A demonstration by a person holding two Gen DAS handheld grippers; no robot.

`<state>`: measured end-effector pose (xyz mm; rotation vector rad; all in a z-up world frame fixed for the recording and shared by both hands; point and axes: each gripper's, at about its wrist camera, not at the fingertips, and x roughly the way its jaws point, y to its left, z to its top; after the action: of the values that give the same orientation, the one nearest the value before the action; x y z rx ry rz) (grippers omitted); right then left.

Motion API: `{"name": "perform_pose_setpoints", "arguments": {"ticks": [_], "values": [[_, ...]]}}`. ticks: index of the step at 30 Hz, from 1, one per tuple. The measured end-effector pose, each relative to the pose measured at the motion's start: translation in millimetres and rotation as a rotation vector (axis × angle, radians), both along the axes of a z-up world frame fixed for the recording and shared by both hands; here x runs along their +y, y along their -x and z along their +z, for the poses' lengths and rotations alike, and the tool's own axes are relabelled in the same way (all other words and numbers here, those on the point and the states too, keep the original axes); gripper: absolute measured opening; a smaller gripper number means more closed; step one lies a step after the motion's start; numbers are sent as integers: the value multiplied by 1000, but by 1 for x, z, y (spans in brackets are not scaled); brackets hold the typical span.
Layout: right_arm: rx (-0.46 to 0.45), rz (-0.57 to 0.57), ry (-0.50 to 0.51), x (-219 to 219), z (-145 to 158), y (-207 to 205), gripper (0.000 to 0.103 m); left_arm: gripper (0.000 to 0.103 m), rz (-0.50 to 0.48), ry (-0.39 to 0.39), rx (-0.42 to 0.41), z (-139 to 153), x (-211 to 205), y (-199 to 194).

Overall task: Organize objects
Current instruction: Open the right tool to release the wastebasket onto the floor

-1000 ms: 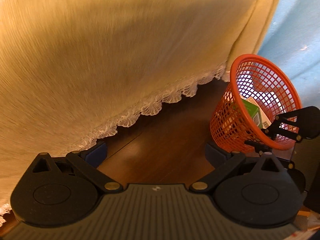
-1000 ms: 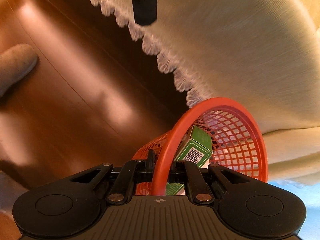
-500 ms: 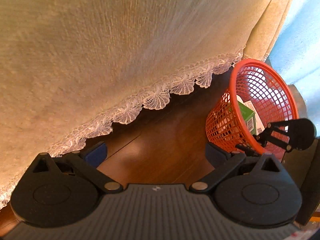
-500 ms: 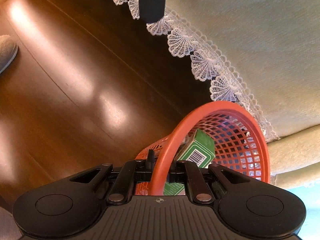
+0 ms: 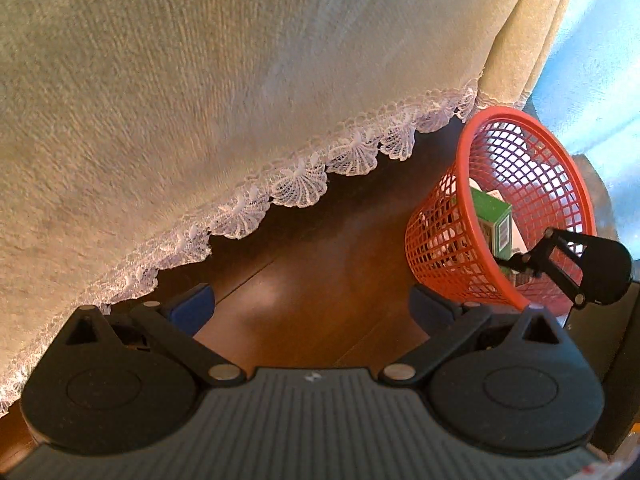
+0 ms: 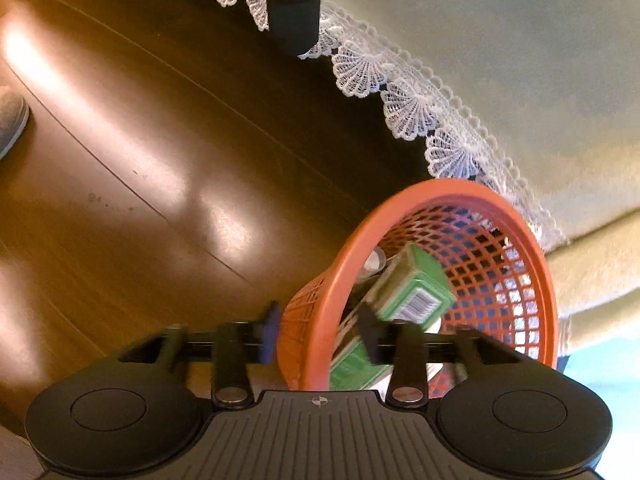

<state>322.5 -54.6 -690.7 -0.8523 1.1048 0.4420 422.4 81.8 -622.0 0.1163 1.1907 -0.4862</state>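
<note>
My left gripper (image 5: 310, 310) is spread wide with nothing between its two blue pads (image 5: 192, 308), hanging over the wood floor (image 5: 304, 280). My right gripper (image 6: 320, 330) has parted a little around the rim of the one orange mesh basket (image 6: 520, 280); one finger sits outside the wall, the other inside. The frame is blurred there, so I cannot tell whether the pads touch the rim.

The basket stands on the floor, just beside the lace hem of a cream cloth (image 5: 240, 80). Inside it I count one green box (image 6: 416, 292) with a barcode, digits unreadable, leaning against the wall. A second green piece below it may be another box. Pale items lie underneath; I cannot make them out.

Farther off, at the left edge of the right view, one grey shoe toe (image 6: 10, 120) shows.
</note>
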Motion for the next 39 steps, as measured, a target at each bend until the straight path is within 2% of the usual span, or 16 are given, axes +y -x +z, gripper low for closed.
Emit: {"name": "perform_pose_setpoints", "arguments": {"ticks": [3, 10, 14, 18, 23, 30, 35, 39], "values": [[-10, -1, 11, 0, 3, 8, 54, 101, -11, 6, -2, 2, 1, 2], [-31, -39, -9, -2, 26, 20, 55, 101, -7, 21, -6, 12, 5, 9], [-45, -61, -15, -1, 51, 27, 56, 101, 18, 30, 0, 28, 11, 14], [-53, -100, -23, -2, 87, 31, 56, 101, 22, 32, -3, 60, 13, 22], [-45, -246, -71, -8, 153, 34, 56, 101, 31, 25, -8, 122, 17, 36], [-14, -548, -178, -13, 271, 42, 56, 101, 66, 25, 7, 231, 31, 62], [0, -717, -250, -14, 350, 52, 56, 102, 59, 17, 0, 308, 32, 81], [-30, -822, -297, -15, 414, 59, 56, 102, 60, 29, -19, 364, 30, 92]]}}
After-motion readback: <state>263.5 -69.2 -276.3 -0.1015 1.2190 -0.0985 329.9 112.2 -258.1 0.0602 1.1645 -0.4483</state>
